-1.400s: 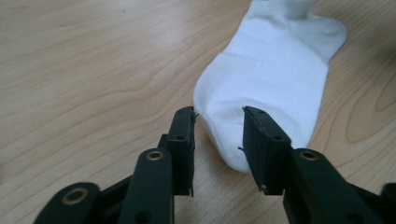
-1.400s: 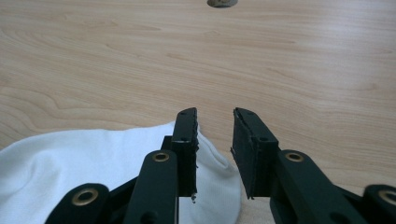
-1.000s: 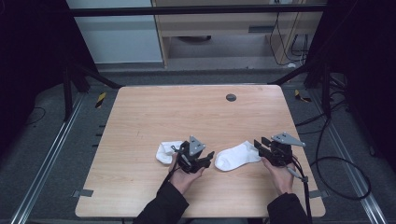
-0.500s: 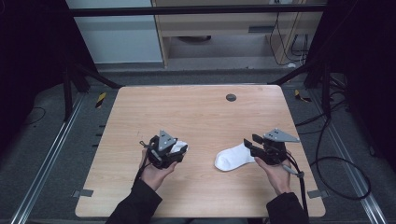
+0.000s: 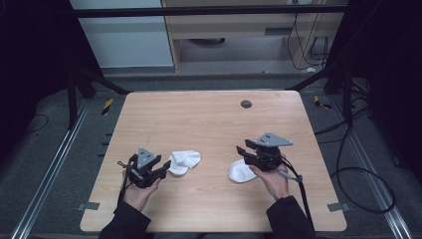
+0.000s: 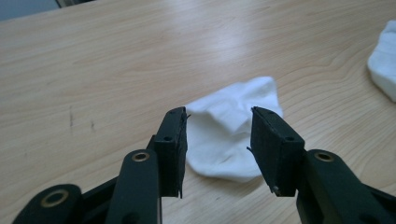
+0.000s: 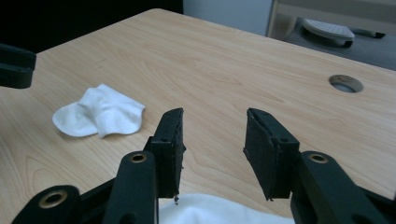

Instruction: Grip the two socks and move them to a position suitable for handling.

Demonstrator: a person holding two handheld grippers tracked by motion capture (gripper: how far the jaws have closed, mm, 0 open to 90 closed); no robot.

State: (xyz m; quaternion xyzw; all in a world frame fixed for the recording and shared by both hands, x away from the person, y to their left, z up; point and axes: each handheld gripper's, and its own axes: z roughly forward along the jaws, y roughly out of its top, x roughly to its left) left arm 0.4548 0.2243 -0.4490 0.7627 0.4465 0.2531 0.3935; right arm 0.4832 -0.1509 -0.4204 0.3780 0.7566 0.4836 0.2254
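Two socks: both white, short ankle type, lying apart on the wooden table [image 5: 209,119]
left sock [image 5: 184,161]: crumpled, folded over itself (cuff end bunched), left of table centre, near the front half
right sock [image 5: 242,171]: flatter, rounded toe pointing left, right of centre, partly under the right gripper
left gripper [image 5: 166,166]: jaws parted, nothing between them, tips just beside the left sock's near edge; in the left gripper view the sock lies beyond the gap between the jaws
left hand [image 5: 141,191]: grips from below, forearm enters from the bottom edge, gripper points right
right gripper [image 5: 242,151]: jaws spread, empty, hovers above the right sock, points left
right hand [image 5: 272,180]: behind the gripper, dark sleeve, cable trailing to the right
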